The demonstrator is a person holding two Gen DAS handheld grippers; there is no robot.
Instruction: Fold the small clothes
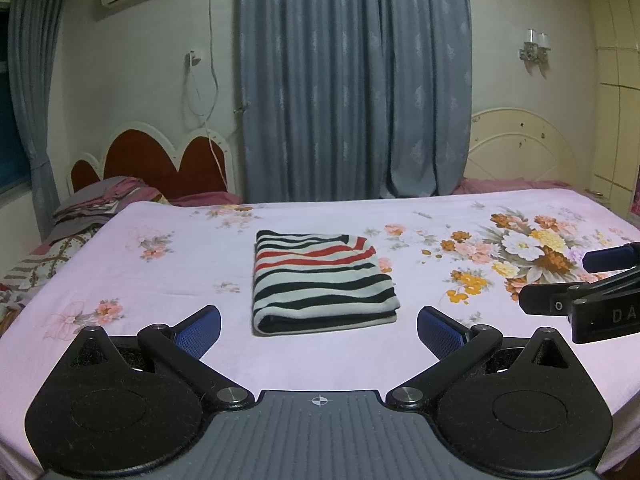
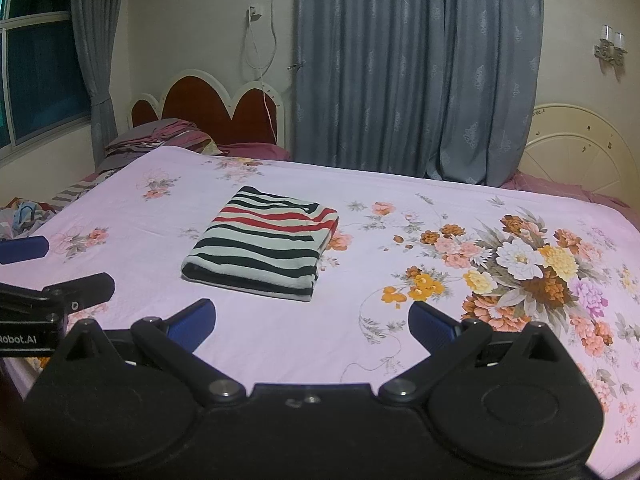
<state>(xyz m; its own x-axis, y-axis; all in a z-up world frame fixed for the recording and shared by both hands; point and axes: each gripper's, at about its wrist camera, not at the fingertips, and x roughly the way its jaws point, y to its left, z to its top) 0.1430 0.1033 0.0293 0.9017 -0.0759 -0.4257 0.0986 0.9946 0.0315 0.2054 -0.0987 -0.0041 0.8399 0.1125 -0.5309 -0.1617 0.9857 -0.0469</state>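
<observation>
- Striped garment (image 1: 322, 280) lies folded in a neat rectangle on the bed (image 1: 200, 264), just ahead of the left gripper (image 1: 319, 330) — apparently finished.
- Left gripper and right gripper (image 2: 312, 322) both hover spread wide, holding nothing — likely released.

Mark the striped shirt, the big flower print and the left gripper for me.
striped shirt (image 1: 320, 280): left wrist view, middle of its folded top face.
flower print (image 2: 528, 268): right wrist view, white bloom at the bouquet's centre.
left gripper (image 1: 319, 330): left wrist view, midway between its blue fingertips, both apart.
</observation>
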